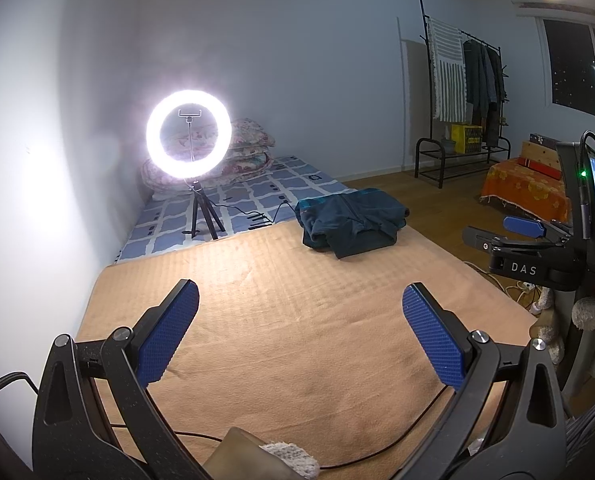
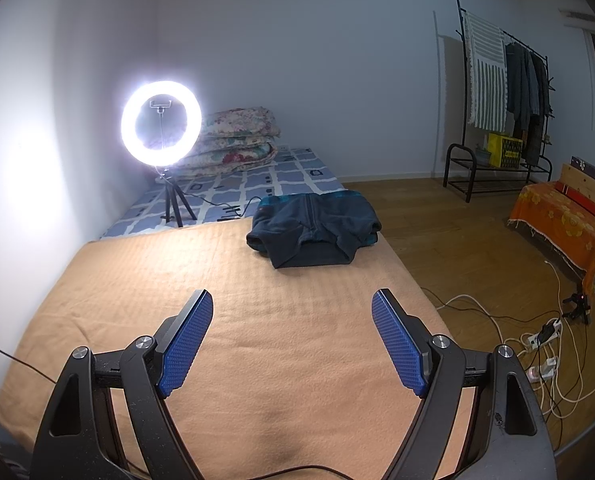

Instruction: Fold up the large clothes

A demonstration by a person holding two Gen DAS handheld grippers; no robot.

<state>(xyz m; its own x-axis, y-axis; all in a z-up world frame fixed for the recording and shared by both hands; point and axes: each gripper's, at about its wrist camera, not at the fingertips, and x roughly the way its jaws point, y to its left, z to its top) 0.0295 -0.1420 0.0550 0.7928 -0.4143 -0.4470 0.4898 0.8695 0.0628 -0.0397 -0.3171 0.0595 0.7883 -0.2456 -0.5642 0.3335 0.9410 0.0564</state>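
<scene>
Dark folded garment (image 2: 313, 232) lies at far edge of tan blanket (image 2: 257, 320) on bed, w/ ring light (image 2: 159, 124) to its left. L gripper (image 1: 301, 332) & R gripper (image 2: 291, 338) hover near end of blanket, fingers wide, nothing betw. them.

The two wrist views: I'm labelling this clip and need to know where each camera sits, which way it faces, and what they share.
Left wrist view: on the left gripper, facing forward and down over the tan blanket; its own open fingers show, and the right gripper at the right edge.
Right wrist view: on the right gripper, facing the same way; only its own open fingers show clearly.
Shared: the folded dark jacket, ring light, stacked floral quilts, clothes rack.
</scene>
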